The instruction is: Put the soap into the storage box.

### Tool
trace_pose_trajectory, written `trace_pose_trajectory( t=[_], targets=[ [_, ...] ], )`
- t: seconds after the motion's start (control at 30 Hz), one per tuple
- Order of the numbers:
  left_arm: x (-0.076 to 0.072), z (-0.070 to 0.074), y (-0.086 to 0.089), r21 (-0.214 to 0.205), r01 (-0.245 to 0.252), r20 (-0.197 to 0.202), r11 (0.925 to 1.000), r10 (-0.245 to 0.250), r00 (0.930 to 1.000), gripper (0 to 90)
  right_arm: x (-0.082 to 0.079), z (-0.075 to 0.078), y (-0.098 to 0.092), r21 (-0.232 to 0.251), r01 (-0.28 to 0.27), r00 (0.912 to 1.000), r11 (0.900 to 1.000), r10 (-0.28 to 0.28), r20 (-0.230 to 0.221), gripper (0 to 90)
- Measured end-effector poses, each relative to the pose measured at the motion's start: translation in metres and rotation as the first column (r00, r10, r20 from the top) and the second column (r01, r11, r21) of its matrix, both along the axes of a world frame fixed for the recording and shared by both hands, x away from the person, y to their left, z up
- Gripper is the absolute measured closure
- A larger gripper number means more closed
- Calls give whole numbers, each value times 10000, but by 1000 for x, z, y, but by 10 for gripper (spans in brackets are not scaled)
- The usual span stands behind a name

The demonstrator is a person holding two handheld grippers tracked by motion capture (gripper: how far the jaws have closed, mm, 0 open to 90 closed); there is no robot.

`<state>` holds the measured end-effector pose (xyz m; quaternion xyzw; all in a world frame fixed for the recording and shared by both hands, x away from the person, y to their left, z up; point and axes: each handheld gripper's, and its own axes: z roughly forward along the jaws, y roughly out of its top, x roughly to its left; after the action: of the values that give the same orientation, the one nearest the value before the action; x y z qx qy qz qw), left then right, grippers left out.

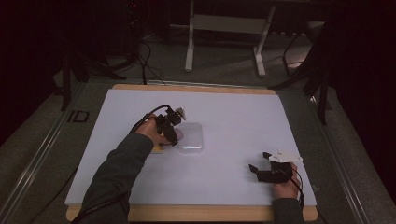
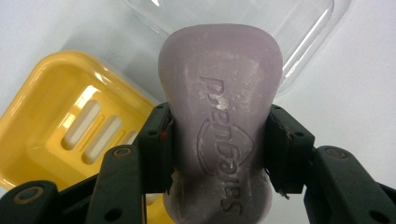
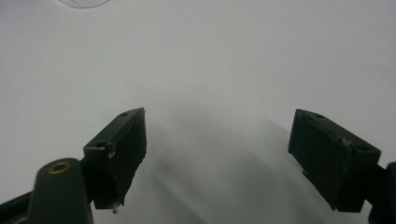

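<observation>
Room: dim, with dark floor, cables and a white frame stand (image 1: 224, 32) beyond the far edge.
Surface: white sheet (image 1: 233, 116) on a wooden board.
Left hand-held gripper (image 1: 170, 133): jaws pinched the waist of a purple soap bar (image 2: 222, 135), held above a yellow soap dish (image 2: 60, 126) and beside a clear lid (image 1: 191, 137), left of centre.
Right hand-held gripper (image 1: 261, 169): jaws spread, nothing between them, resting near the right edge.
Risk, slip: the bar looked smooth and tapered; a narrow pinch could have let it slide out.
Risk, placement: a tilted release could have caught the dish rim and tipped it.
</observation>
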<state>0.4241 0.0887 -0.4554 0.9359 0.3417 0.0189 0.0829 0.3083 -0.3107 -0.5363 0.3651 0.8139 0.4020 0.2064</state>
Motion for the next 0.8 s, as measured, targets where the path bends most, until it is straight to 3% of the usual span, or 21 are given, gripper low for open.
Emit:
trace_pose_trajectory(
  t=[0.8],
  targets=[
    [9,-3,16,-30,-764,-68,9971,764,9971,498,0,0,0,-10,5,10000,10000,-5,0,190]
  ],
)
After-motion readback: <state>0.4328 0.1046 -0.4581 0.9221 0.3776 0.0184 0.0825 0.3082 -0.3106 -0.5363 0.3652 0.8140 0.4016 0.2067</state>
